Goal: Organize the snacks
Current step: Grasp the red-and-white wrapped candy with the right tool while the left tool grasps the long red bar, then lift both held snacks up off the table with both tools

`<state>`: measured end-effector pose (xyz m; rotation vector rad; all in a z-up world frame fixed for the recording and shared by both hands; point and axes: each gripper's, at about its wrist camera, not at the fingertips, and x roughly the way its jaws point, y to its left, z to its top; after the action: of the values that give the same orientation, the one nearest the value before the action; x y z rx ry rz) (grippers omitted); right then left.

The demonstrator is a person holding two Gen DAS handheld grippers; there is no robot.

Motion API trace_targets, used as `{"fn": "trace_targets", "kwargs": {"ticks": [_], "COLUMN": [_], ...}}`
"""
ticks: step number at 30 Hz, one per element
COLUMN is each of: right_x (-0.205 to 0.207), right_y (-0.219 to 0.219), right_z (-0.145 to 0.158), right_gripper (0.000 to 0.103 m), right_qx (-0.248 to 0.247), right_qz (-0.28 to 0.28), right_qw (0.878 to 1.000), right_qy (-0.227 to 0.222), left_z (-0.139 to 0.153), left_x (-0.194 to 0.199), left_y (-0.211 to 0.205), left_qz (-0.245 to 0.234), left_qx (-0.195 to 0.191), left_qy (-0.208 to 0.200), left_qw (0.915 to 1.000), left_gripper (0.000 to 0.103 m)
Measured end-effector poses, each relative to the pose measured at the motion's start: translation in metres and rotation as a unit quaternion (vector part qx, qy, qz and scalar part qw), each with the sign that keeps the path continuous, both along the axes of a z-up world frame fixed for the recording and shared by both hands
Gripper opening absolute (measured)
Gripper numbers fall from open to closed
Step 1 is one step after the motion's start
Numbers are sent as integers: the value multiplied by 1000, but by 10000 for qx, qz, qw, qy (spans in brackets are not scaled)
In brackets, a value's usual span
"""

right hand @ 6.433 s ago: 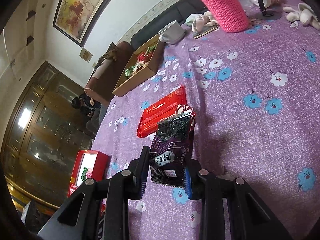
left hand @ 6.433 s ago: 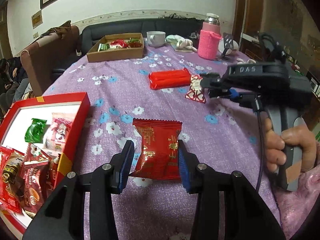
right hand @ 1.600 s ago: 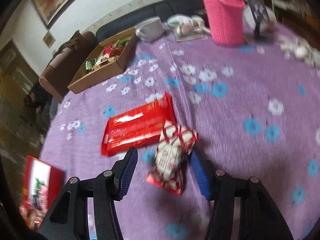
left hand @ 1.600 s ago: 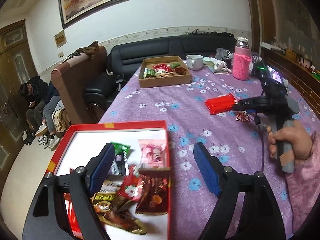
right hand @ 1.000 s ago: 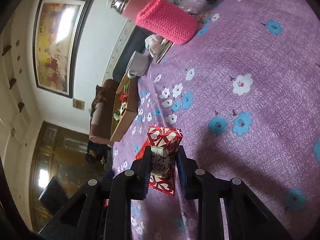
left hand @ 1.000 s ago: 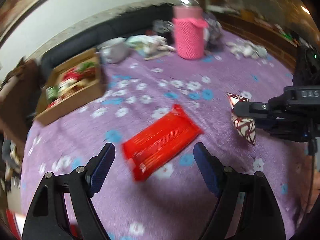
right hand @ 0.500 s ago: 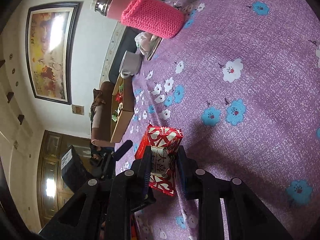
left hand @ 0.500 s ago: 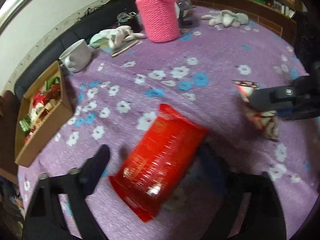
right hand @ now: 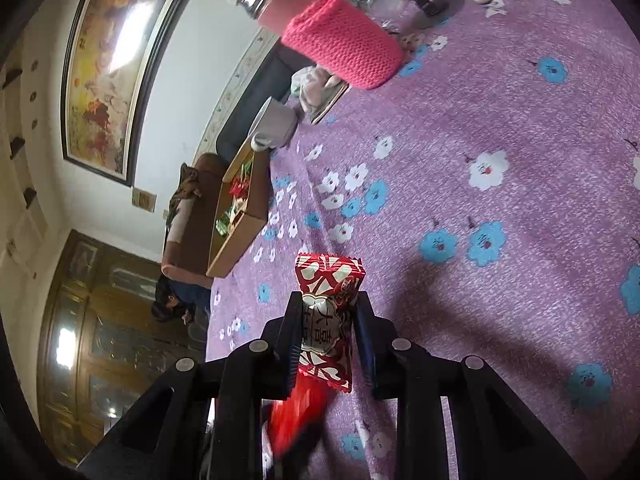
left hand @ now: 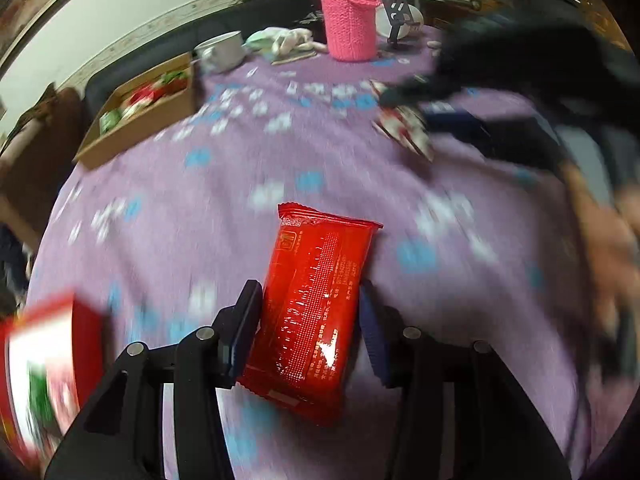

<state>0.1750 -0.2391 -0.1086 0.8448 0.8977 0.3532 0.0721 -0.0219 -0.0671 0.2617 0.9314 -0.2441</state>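
Near left edge of the left wrist view: red tray, blurred, already holding snacks. Far left: brown cardboard box of sweets, well apart from the action.

Centre, near: left gripper is straddling the long red packet. Its jaws have just been closing, and both pads now appear to be touching the packet's long edges near its lower half. The far end of the packet is sticking out well past the fingertips, over the purple flowered cloth.

Risk here: the foil looks glossy and the grip is sitting low on a long packet, so the free end is likely to droop or pivot when swung toward the tray. A light pinch could let it slide out; a hard one could crush whatever is inside.

Right, further off: right gripper is clamped firmly on the small red-and-white candy packet, holding it upright above the cloth. In the left wrist view this tool and the hand behind it are smeared by motion.

Risk: both tools are heading for one tray, so they could knock together. The pink-sleeved flask stands far off, out of harm's way.
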Motion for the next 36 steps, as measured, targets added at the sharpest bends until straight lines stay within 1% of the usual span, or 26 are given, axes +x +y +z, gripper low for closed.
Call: {"fn": "trace_targets", "kwargs": {"ticks": [2, 4, 7, 8, 10, 11, 12, 14, 16, 18, 19, 21, 22, 23, 24, 25, 27, 28, 30, 31, 33, 34, 36], "right_x": [0, -2, -7, -10, -15, -17, -17, -20, -22, -23, -24, -27, -29, -32, -35, -38, -38, -37, -37, -36, -37, -38, -38], "right_y": [7, 18, 43, 53, 71, 80, 85, 92, 96, 98, 100, 107, 110, 112, 115, 117, 120, 120, 117, 116, 120, 122, 126], "right_z": [2, 7, 12, 12, 11, 8, 6, 6, 6, 6, 7, 9, 10, 10, 10, 11, 11, 11, 12, 11, 10, 10, 8], "right_gripper": [25, 25, 26, 26, 26, 26, 27, 27, 28, 28, 29, 31, 35, 38, 44, 47, 47, 47, 46, 43, 41, 35, 30], "right_qx": [-150, -432, -826, -1042, -1700, -2018, -2171, -2460, -2639, -2758, -2833, -3074, -3212, -3270, -3337, -3402, -3489, -3486, -3399, -3398, -3555, -3658, -3912], "right_qz": [108, 254, 768, 930, 1066, 1148, 1194, 1208, 1266, 1333, 1363, 1458, 1523, 1568, 1631, 1672, 1673, 1670, 1626, 1581, 1532, 1503, 1431], "right_qw": [9998, 9987, 9934, 9900, 9795, 9726, 9688, 9615, 9558, 9513, 9486, 9394, 9336, 9308, 9272, 9240, 9207, 9208, 9250, 9257, 9202, 9165, 9065], "right_qy": [-31, -117, -202, -187, -153, -128, -94, -199, -286, -345, -374, -431, -455, -467, -481, -496, -511, -511, -503, -508, -579, -608, -681], "left_z": [0, -1, -2, -3, -3, -3, -4, -5, -8, -9, -9, -9, -8, -8, -8, -8, -7, -8, -8, -9, -10, -10, -10], "left_x": [-22, -39, -53, -56, -55, -54, -53, -52, -49, -45, -45, -44, -43, -43, -42, -44, -43, -42, -42, -40, -39, -38, -37], "left_y": [7, 13, 17, 18, 20, 20, 21, 26, 33, 39, 39, 36, 33, 32, 30, 28, 28, 30, 35, 39, 42, 42, 40], "left_qz": [220, 442, 626, 648, 676, 693, 738, 902, 1099, 1146, 1156, 1194, 1195, 1176, 1157, 1146, 1127, 1128, 1130, 1130, 1102, 1088, 1021], "left_qx": [-38, -49, 14, 9, -28, -26, -18, -26, -83, -221, -212, -67, 28, 83, 137, 168, 188, 122, -69, -200, -350, -395, -418], "left_qy": [-42, -152, -258, -261, -238, -232, -228, -199, -121, -42, -41, -84, -122, -145, -168, -184, -193, -162, -72, -8, 66, 91, 117], "left_qw": [9997, 9989, 9977, 9976, 9974, 9973, 9970, 9957, 9938, 9932, 9931, 9928, 9928, 9929, 9931, 9931, 9933, 9934, 9935, 9934, 9933, 9932, 9938], "left_gripper": [46, 47, 47, 48, 49, 52, 55, 73, 85, 86, 87, 91, 91, 91, 91, 91, 91, 91, 91, 91, 91, 91, 91]}}
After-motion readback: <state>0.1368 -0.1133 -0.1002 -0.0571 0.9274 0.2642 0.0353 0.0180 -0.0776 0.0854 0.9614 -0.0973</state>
